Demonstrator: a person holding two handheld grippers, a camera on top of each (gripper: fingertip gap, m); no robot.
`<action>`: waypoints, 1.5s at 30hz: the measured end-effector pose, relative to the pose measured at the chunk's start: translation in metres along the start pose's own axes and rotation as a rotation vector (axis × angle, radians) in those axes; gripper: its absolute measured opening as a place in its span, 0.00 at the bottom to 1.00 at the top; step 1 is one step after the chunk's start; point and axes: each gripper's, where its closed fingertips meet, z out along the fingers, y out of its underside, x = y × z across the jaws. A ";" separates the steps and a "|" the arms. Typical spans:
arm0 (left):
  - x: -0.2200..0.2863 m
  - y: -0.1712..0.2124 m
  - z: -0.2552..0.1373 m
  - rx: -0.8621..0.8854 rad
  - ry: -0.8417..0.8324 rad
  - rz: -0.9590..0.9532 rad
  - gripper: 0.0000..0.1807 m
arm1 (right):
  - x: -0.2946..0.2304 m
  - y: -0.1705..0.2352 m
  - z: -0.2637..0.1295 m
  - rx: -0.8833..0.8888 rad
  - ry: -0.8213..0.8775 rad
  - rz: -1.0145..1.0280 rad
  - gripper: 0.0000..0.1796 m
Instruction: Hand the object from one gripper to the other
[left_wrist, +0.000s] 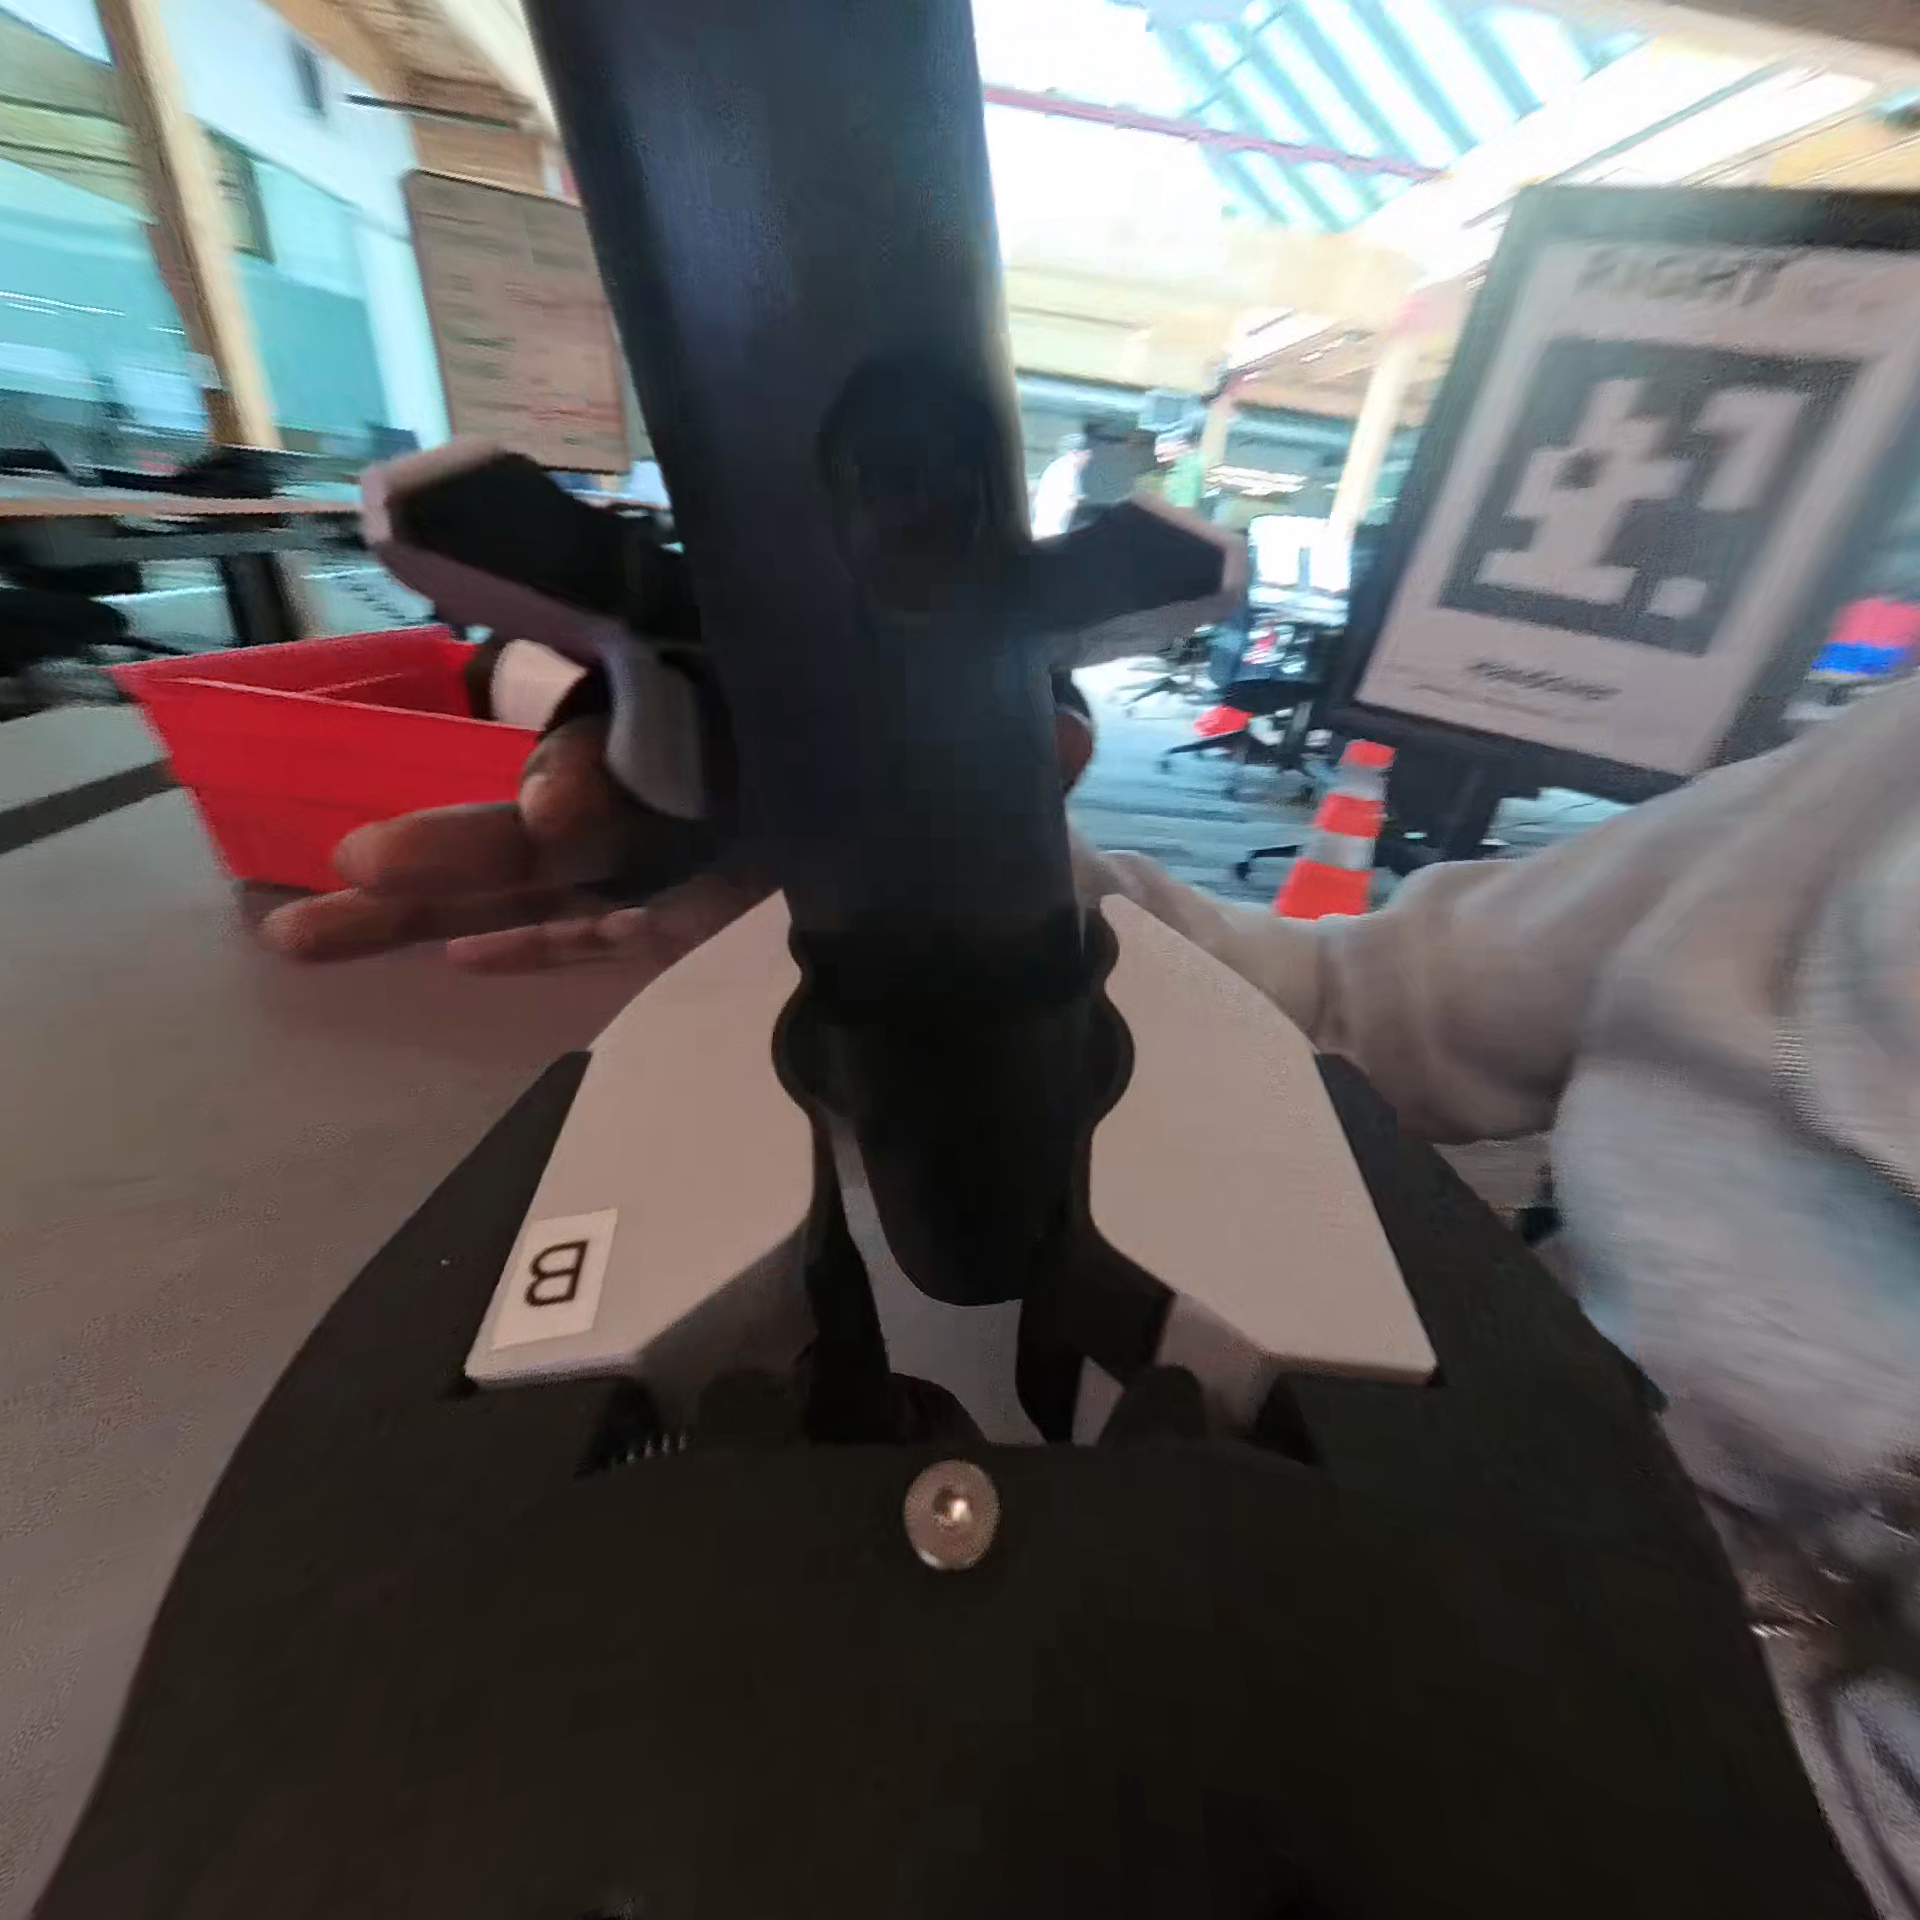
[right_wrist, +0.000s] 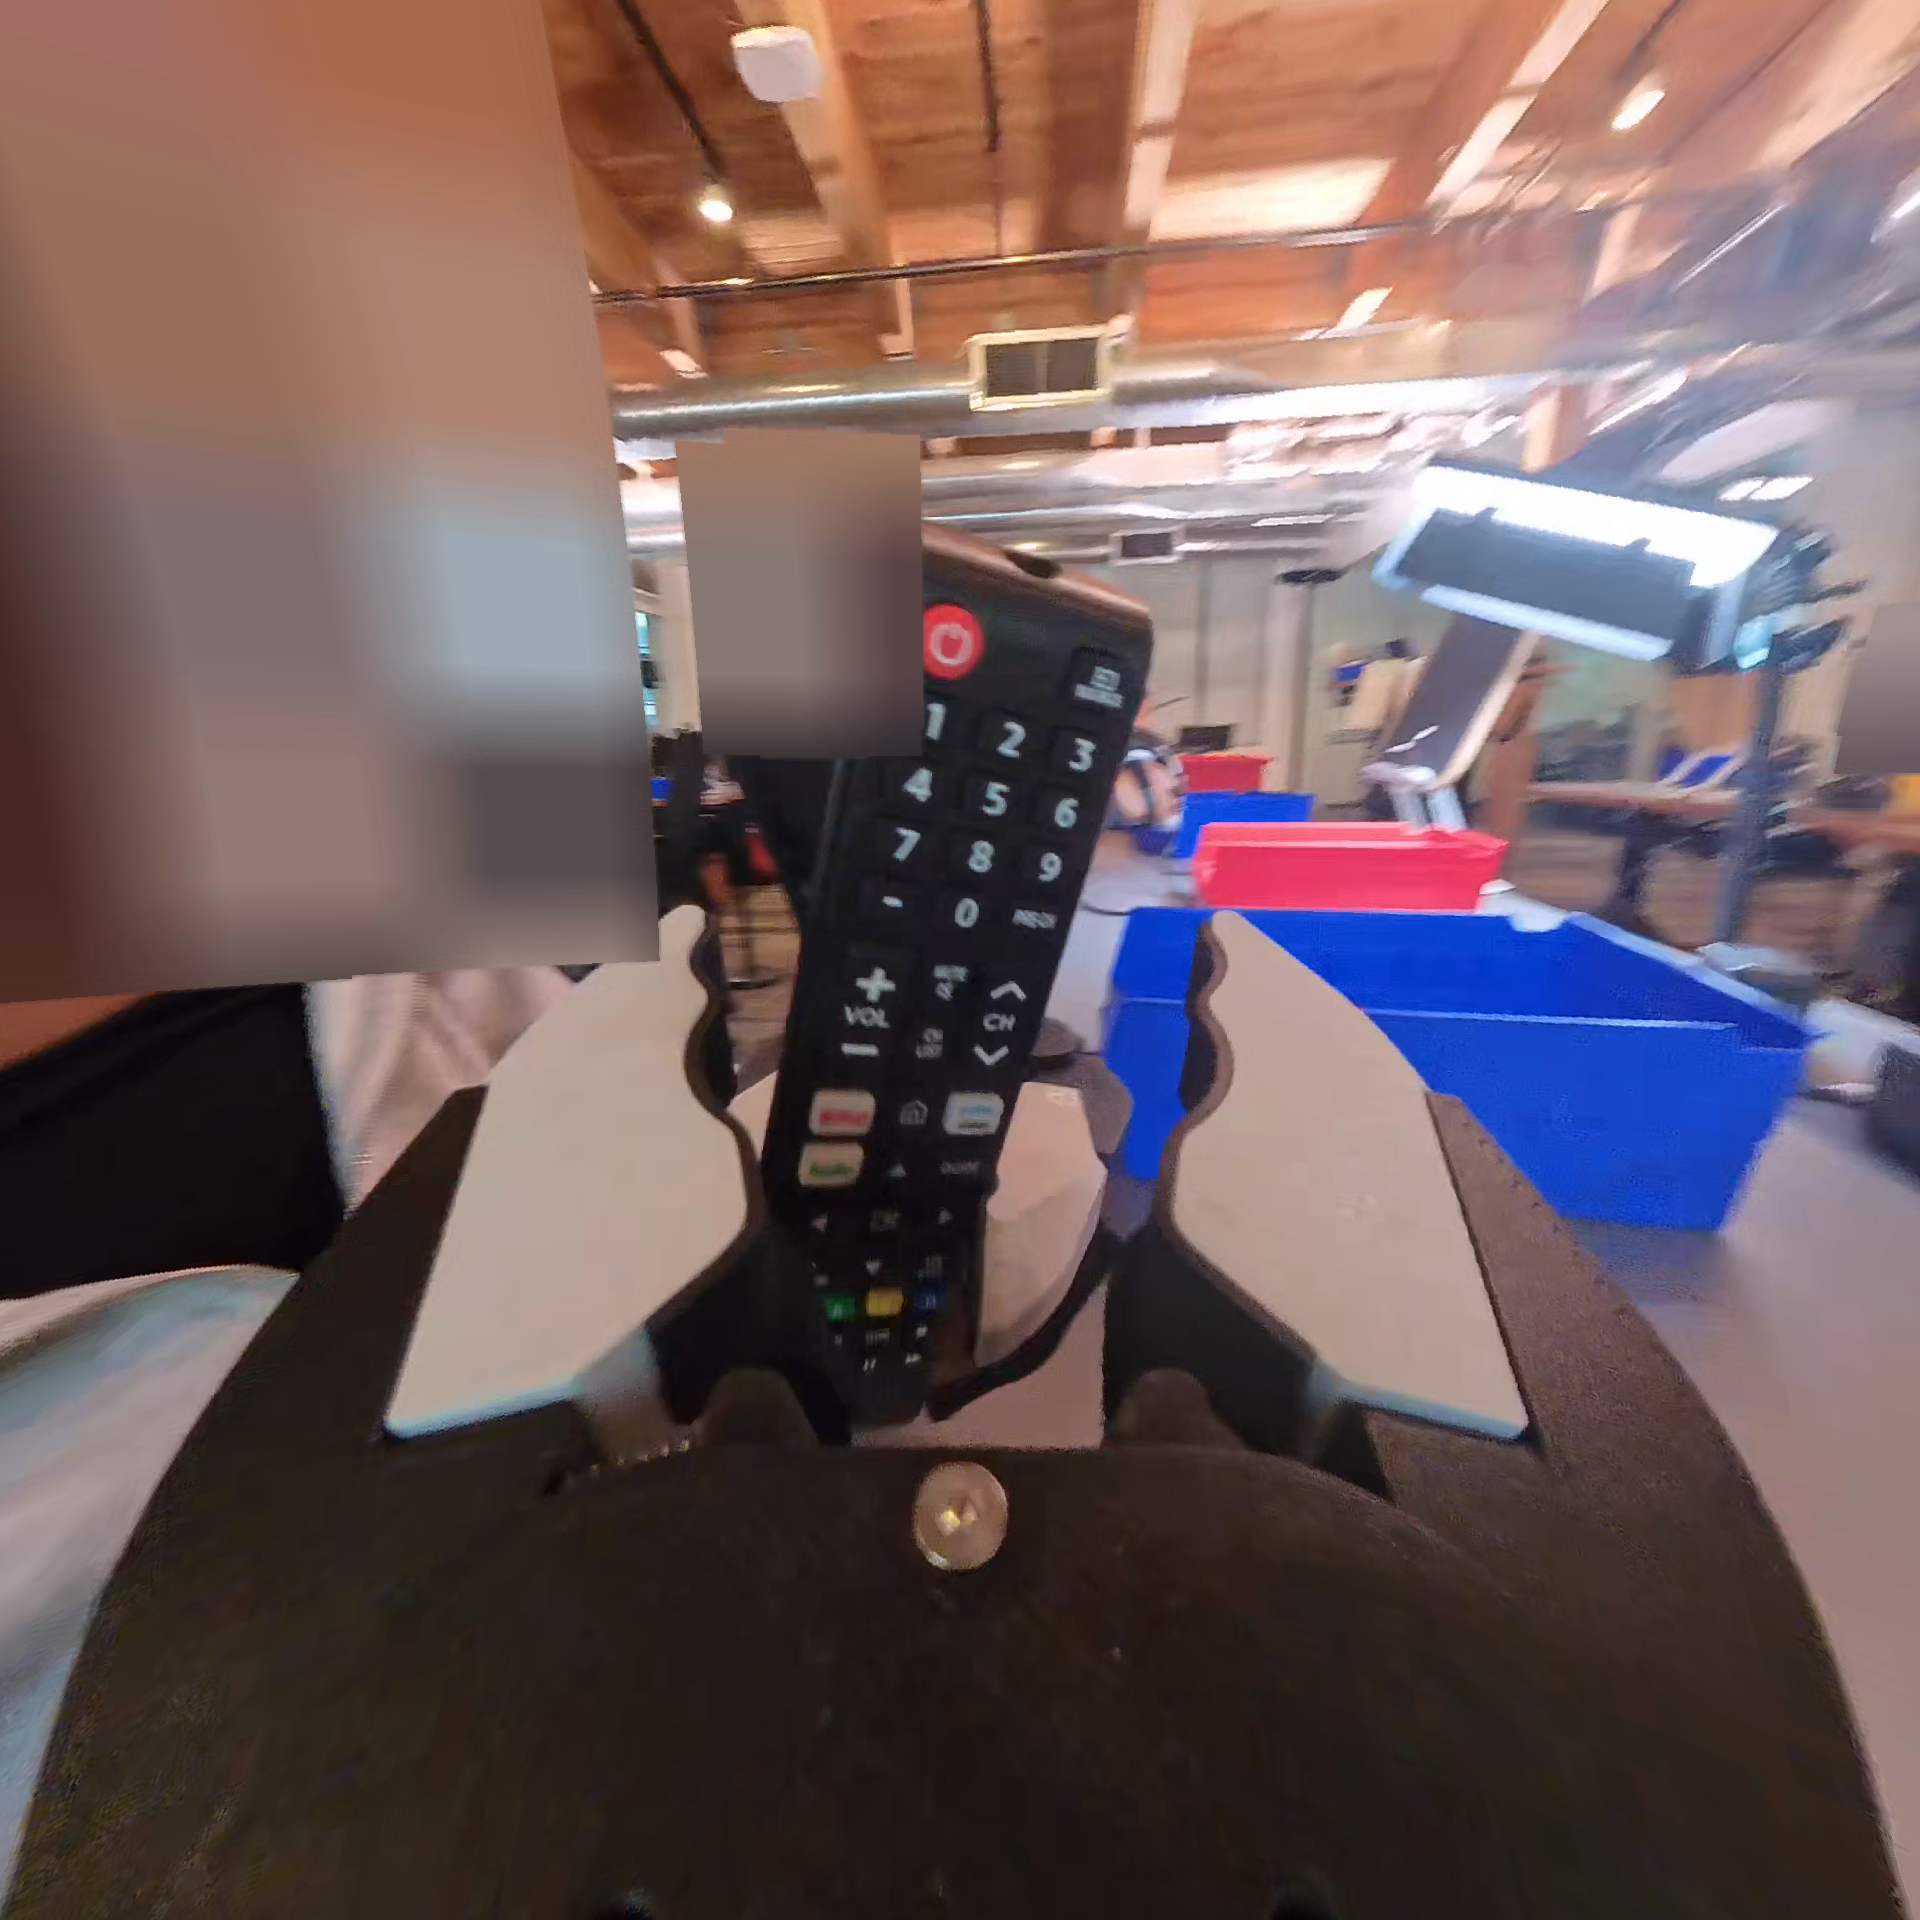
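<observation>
A black remote control (right_wrist: 935, 935) stands upright in mid-air above the grey desk (left_wrist: 208, 1143), clamped near its lower end between the closed fingers of the left gripper (left_wrist: 951, 997). The right gripper (right_wrist: 951, 997) faces its button side with jaws spread wide, one finger on each side, not touching it. A red bin (left_wrist: 312, 769) and a blue bin (right_wrist: 1558, 1091) sit on the desk behind

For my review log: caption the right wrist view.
Open right hand-held gripper brackets a black TV remote, buttons facing the camera; blue bin behind.
</observation>
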 end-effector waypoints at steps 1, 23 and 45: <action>0.006 -0.001 0.000 0.007 0.038 -0.006 0.25 | -0.003 0.000 -0.003 -0.006 -0.039 0.050 0.48; -0.060 -0.010 -0.024 -0.095 -0.662 0.514 0.22 | 0.032 -0.001 -0.005 -0.001 0.396 -0.196 0.28; -0.001 -0.017 -0.009 0.121 0.053 -0.126 0.18 | -0.006 0.009 -0.003 -0.068 -0.083 0.216 0.14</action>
